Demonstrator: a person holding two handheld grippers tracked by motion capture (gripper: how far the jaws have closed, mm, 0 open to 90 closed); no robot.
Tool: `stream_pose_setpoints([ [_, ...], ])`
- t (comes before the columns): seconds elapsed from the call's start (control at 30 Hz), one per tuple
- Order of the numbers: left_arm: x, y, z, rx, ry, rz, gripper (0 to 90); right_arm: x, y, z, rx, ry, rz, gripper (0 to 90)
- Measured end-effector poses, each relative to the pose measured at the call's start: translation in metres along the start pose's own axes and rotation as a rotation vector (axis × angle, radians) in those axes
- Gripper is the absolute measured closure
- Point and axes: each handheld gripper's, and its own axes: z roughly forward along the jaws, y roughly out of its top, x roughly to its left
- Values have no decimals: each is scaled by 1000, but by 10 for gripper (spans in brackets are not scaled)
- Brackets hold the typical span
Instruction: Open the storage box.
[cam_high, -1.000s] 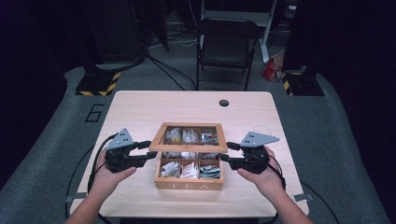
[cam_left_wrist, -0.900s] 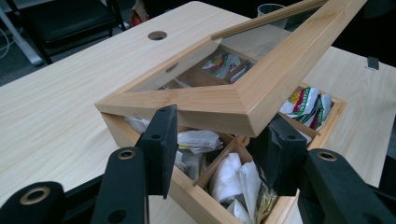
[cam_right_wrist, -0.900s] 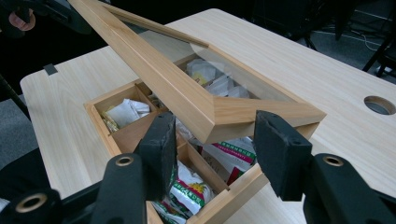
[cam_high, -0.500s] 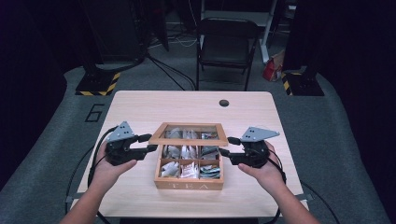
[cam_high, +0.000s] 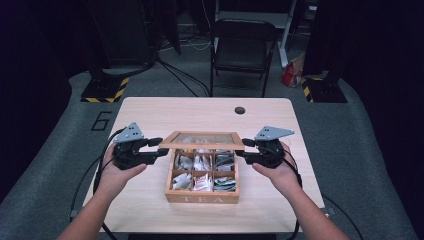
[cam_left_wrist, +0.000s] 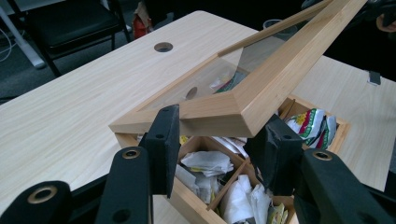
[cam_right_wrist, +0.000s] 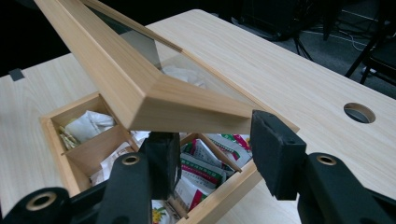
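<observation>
A wooden tea box (cam_high: 202, 198) stands on the table (cam_high: 150, 110), its compartments holding several tea bags (cam_high: 202, 181). Its glass-paned lid (cam_high: 202, 145) is tilted up from the front, hinged at the back. My left gripper (cam_high: 159, 148) stands open at the lid's front left corner, and that corner (cam_left_wrist: 224, 109) rests across its jaws. My right gripper (cam_high: 244, 148) is likewise open at the front right corner (cam_right_wrist: 187, 112), one pad (cam_right_wrist: 275, 149) beside the corner and the other under the frame. Tea bags (cam_right_wrist: 201, 163) show beneath the raised lid.
A round cable hole (cam_high: 240, 110) sits near the table's far edge. A black folding chair (cam_high: 242, 50) stands beyond the table. Cables trail from both grippers off the near edge. Bare tabletop lies left, right and behind the box.
Both grippers have risen and moved slightly away from the person, and the lid's front edge has tilted higher above the box.
</observation>
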Motion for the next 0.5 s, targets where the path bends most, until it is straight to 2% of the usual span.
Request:
stream_pose_setpoints([
  [0.3,4,4,1,-5,-6,-12,547,-13,-2,18,7,-16,40,540],
  [0.4,5,5,1,-5,-7,-11,548,-15,-1,19,2,-22,33,563],
  [0.5,6,6,1,-14,-7,-15,548,-17,0,19,0,-17,51,565],
])
